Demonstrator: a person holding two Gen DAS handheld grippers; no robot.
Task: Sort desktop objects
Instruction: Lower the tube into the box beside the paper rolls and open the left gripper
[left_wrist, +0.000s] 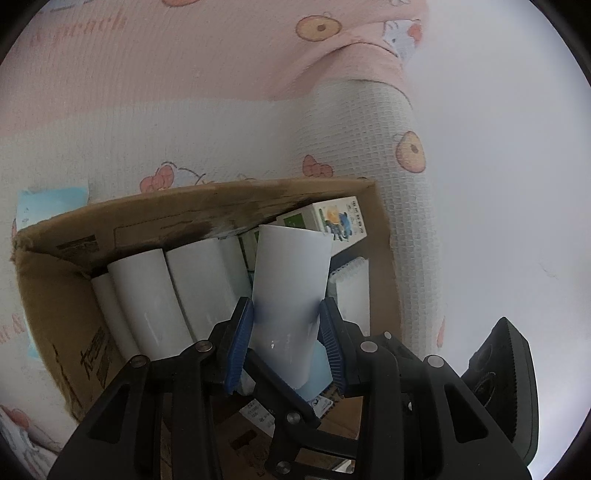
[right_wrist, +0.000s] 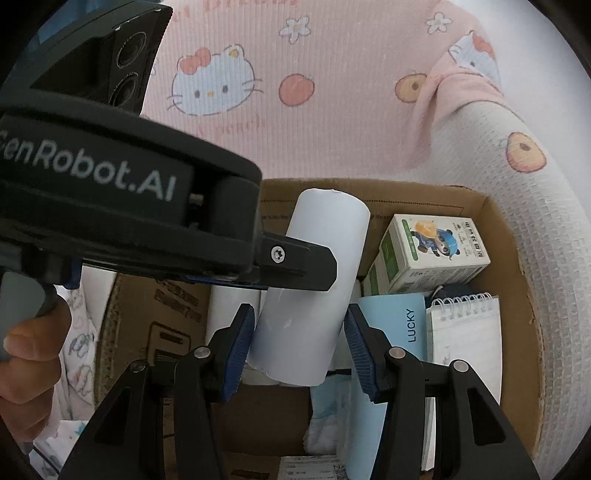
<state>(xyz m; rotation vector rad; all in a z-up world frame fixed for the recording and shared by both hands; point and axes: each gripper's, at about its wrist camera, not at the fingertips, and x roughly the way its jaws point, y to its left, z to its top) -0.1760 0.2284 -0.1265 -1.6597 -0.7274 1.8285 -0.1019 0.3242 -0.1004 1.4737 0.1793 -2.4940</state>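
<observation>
One white paper roll (left_wrist: 291, 273) (right_wrist: 317, 229) hangs over an open cardboard box (left_wrist: 177, 210) (right_wrist: 513, 266). My left gripper (left_wrist: 286, 301) is shut on it, the blue pads squeezing its sides. In the right wrist view the left gripper's finger (right_wrist: 295, 266) crosses the roll's middle from the left. My right gripper (right_wrist: 300, 308) is shut on the roll's near end, one pad against each side. In the left wrist view only the right gripper's body (left_wrist: 498, 387) shows, at the lower right.
Inside the box lie more white rolls (left_wrist: 144, 295), a green and white carton (right_wrist: 432, 247), a spiral notepad (right_wrist: 461, 332) and a blue "LUCKY" booklet (right_wrist: 399, 325). A pink and white cartoon-print cloth (right_wrist: 332, 110) lies under and behind the box. A hand (right_wrist: 29, 369) holds the left gripper's handle.
</observation>
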